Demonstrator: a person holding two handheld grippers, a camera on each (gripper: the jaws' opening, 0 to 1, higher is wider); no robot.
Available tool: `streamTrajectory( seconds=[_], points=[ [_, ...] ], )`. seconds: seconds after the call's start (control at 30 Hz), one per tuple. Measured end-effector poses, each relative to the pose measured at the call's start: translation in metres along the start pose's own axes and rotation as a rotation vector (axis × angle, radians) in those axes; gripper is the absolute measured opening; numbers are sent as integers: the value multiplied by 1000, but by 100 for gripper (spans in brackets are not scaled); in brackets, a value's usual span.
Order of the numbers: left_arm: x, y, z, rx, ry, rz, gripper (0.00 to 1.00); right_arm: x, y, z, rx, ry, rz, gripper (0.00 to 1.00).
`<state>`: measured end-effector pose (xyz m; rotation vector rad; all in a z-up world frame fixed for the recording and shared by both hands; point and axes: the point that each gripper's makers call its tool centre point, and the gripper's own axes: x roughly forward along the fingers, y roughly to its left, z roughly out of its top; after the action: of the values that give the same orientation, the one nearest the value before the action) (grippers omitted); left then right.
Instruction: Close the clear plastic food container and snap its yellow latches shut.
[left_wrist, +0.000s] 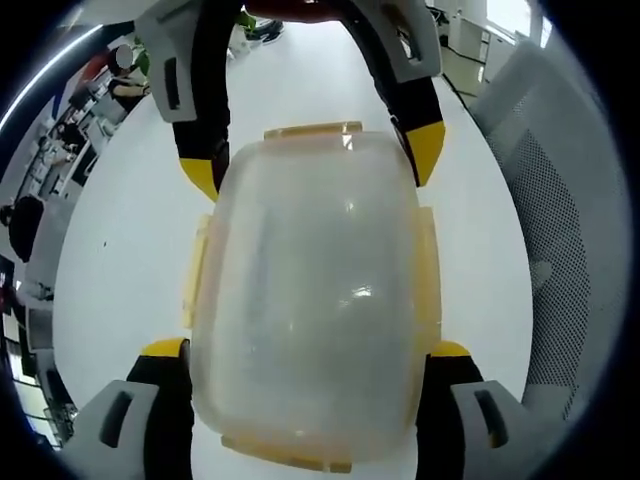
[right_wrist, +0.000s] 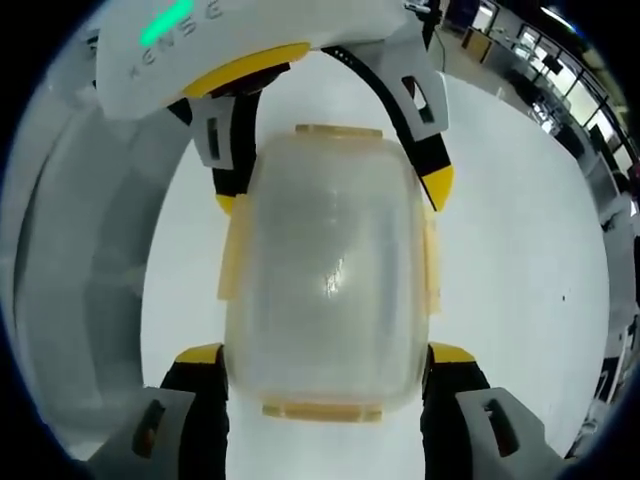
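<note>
The clear plastic container (left_wrist: 315, 290) stands on the white table (left_wrist: 120, 250) with its lid on. Pale yellow latches show at its far end (left_wrist: 312, 131), near end (left_wrist: 290, 455) and both long sides (left_wrist: 195, 270). My left gripper (left_wrist: 308, 350) is open, its yellow-tipped jaws straddling the container's near part. My right gripper (left_wrist: 314, 165) faces it from the far end, open, with one jaw on each side. In the right gripper view the same container (right_wrist: 325, 270) sits between my right gripper's (right_wrist: 325, 352) jaws, and my left gripper (right_wrist: 333, 197) straddles the far end. I cannot tell if any fingertip touches it.
A grey mesh chair (left_wrist: 560, 230) stands beside the table, seen also in the right gripper view as a grey chair (right_wrist: 70, 250). Office desks and people (left_wrist: 70, 130) lie beyond the table's far edge. White tabletop (right_wrist: 520, 250) surrounds the container.
</note>
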<state>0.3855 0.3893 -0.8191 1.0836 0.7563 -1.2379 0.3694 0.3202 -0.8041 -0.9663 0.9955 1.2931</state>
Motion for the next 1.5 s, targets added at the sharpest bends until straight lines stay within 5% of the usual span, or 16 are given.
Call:
streamTrajectory(
  seconds=[1.5],
  points=[
    [16,39,9,32,33,-3,95,-2,-37,-14,23,53,22,81]
  ],
)
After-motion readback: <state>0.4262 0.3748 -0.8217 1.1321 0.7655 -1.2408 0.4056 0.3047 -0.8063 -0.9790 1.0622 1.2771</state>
